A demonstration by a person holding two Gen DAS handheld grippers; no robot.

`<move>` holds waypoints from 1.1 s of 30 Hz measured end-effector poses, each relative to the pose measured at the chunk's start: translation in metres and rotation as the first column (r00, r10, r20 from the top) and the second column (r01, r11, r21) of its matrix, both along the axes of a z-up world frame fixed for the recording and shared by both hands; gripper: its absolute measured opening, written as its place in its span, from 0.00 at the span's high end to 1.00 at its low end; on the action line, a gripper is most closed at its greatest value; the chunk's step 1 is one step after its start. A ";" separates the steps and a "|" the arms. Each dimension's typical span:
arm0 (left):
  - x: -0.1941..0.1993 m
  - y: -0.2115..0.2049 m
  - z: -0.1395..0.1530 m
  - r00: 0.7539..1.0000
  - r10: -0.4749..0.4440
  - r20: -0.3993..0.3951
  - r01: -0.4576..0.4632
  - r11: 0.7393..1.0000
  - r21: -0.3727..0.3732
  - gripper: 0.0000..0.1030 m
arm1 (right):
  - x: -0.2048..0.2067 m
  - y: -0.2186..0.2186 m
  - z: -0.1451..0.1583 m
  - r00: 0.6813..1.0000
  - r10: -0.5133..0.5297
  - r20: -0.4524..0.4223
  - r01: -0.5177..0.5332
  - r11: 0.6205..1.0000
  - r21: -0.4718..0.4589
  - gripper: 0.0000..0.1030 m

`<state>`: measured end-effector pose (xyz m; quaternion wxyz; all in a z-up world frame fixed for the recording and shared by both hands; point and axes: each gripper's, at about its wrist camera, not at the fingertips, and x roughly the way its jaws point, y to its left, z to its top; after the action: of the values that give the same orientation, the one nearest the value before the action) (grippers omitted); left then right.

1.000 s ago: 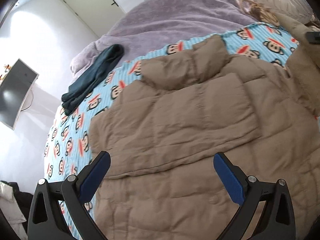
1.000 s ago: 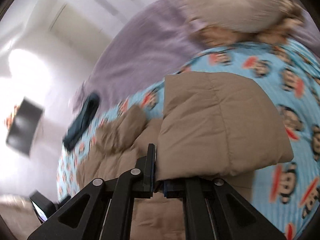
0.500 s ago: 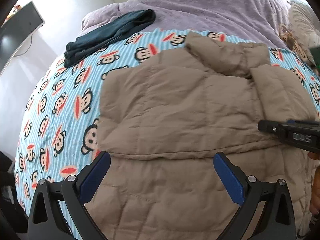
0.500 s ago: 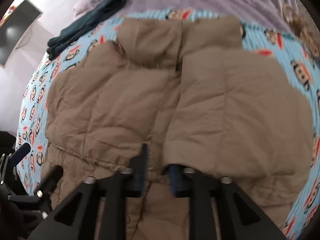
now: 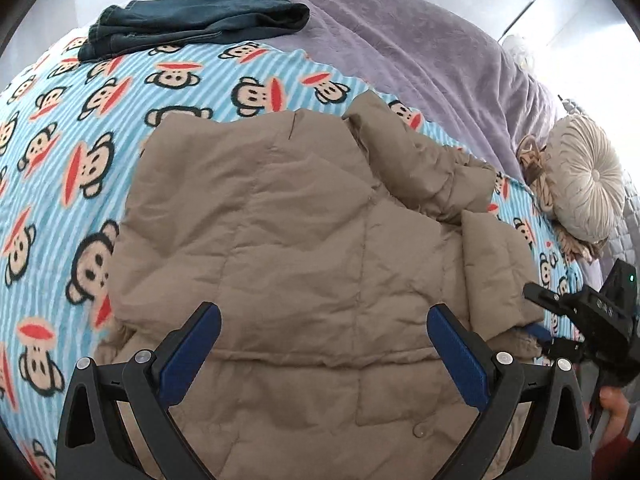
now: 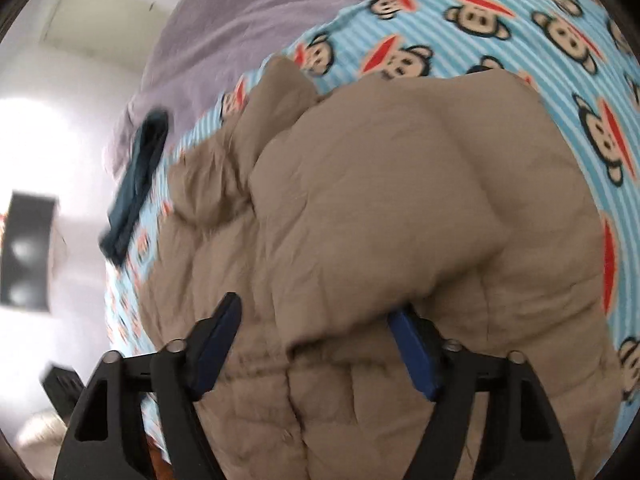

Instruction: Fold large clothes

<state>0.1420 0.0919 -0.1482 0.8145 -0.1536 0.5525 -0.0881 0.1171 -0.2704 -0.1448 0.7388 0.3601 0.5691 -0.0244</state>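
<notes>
A tan quilted puffer jacket (image 5: 304, 248) lies spread on a bed covered by a blue striped monkey-print blanket (image 5: 80, 128). Both its sides are folded over the middle. My left gripper (image 5: 324, 344) is open and empty just above the jacket's lower part. My right gripper (image 6: 316, 344) is open over the folded right flap (image 6: 420, 200); the flap's edge lies between its fingers. The right gripper also shows in the left wrist view (image 5: 560, 320) at the jacket's right edge.
A folded dark teal garment (image 5: 192, 24) lies at the far left of the bed, partly on a purple blanket (image 5: 420, 40). A round cream pillow (image 5: 584, 188) sits at the right. A dark screen (image 6: 28, 252) stands beyond the bed.
My right gripper carried the jacket's right flap over the middle, laid it down and opened. My left gripper stayed open while its view swung right across the jacket.
</notes>
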 end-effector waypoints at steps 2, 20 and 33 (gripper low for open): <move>0.004 0.000 0.001 1.000 -0.014 0.002 0.014 1.000 -0.001 0.00 | 0.009 0.004 -0.001 1.000 0.002 0.002 -0.002 1.000 -0.023 0.63; 0.042 0.032 -0.003 1.000 -0.014 -0.015 0.008 0.923 -0.384 0.00 | 0.022 0.185 0.000 0.787 0.615 -0.036 -0.600 0.752 -0.272 0.32; 0.055 -0.020 -0.032 0.990 -0.105 -0.092 0.074 0.954 -0.291 0.11 | -0.046 -0.027 -0.001 0.988 0.093 -0.126 -0.107 0.989 -0.103 0.24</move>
<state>0.1973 0.0716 -0.1797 0.7483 -0.2490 0.5829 -0.1958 0.0707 -0.2979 -0.1461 0.7219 0.2879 0.6279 -0.0401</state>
